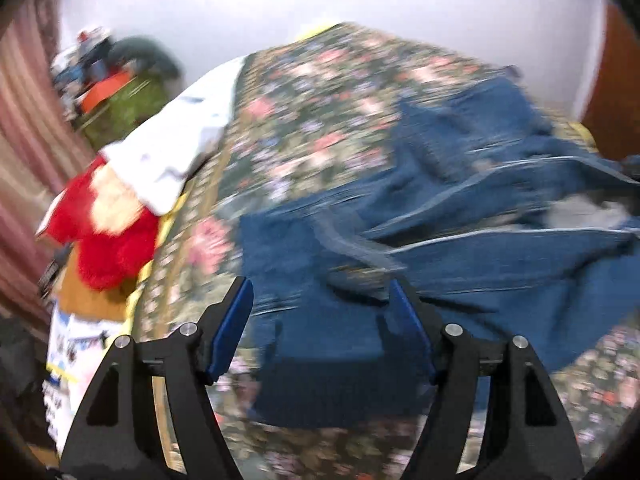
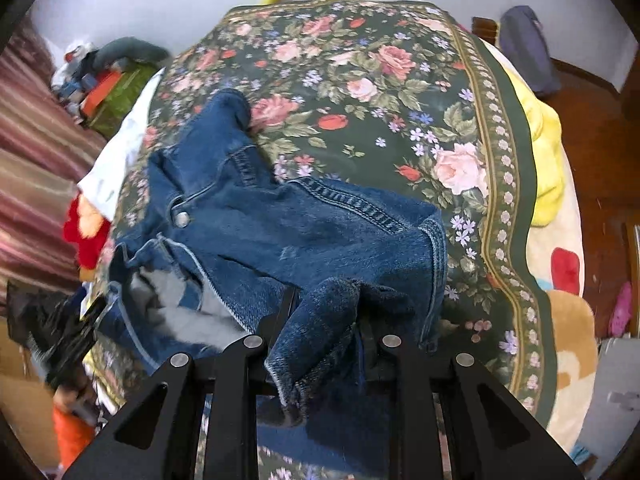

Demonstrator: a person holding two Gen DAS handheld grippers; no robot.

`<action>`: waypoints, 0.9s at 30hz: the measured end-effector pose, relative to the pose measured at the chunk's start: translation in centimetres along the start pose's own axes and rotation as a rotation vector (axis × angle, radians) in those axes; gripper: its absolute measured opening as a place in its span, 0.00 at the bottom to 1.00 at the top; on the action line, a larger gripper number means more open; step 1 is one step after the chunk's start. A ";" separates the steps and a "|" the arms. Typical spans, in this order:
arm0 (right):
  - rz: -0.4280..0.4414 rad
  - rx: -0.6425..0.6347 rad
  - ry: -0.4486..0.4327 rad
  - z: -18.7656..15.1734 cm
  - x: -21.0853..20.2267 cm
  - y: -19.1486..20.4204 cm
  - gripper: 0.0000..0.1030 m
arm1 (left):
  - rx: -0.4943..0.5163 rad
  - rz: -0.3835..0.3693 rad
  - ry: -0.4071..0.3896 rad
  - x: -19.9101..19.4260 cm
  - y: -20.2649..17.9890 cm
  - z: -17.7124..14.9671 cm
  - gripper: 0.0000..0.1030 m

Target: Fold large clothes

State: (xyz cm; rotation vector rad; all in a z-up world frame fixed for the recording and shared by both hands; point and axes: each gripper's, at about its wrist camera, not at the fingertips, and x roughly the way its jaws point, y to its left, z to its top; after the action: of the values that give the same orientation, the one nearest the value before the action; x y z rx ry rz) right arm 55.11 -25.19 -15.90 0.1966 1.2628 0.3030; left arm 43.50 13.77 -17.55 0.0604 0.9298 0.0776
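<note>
A pair of blue jeans (image 1: 460, 208) lies crumpled on the floral bedspread (image 1: 320, 92). My left gripper (image 1: 322, 304) is open just above the near part of the denim, its blue pads (image 1: 232, 328) apart. The left view is motion-blurred. In the right wrist view the jeans (image 2: 260, 220) bunch up with the waist button showing. My right gripper (image 2: 328, 320) is shut on a fold of the jeans, which drapes over the fingers and hides the tips. The left gripper (image 2: 76, 340) shows blurred at the jeans' left edge.
A white cloth (image 1: 172, 148) and a red plush toy (image 1: 104, 232) lie at the bed's left edge. A cluttered green box (image 1: 120, 100) stands by the wall. A yellow blanket (image 2: 544, 160) and a cartoon blanket (image 2: 572, 320) hang off the right side. A curtain (image 2: 36, 140) is on the left.
</note>
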 end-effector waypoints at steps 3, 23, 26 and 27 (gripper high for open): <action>0.038 0.071 0.004 0.2 0.8 -1.1 0.22 | 0.037 -0.121 0.004 -0.8 -3.6 0.9 0.71; 0.031 -0.031 -0.091 0.5 -6.3 -3.9 0.22 | -0.005 -0.123 0.133 9.8 -15.0 3.0 1.00; -0.046 -0.079 -0.108 -0.4 -7.7 -4.3 0.22 | 0.008 -0.109 0.121 9.3 -15.2 3.3 1.00; -0.051 -0.096 -0.108 -0.9 -7.9 -4.2 0.22 | 0.009 -0.107 0.116 8.7 -15.2 3.3 0.98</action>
State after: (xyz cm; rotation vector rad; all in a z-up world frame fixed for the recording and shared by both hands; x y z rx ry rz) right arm 52.58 -31.82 -10.35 0.0970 1.1415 0.3050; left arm 51.94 -0.59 -23.77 0.0146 1.0476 -0.0227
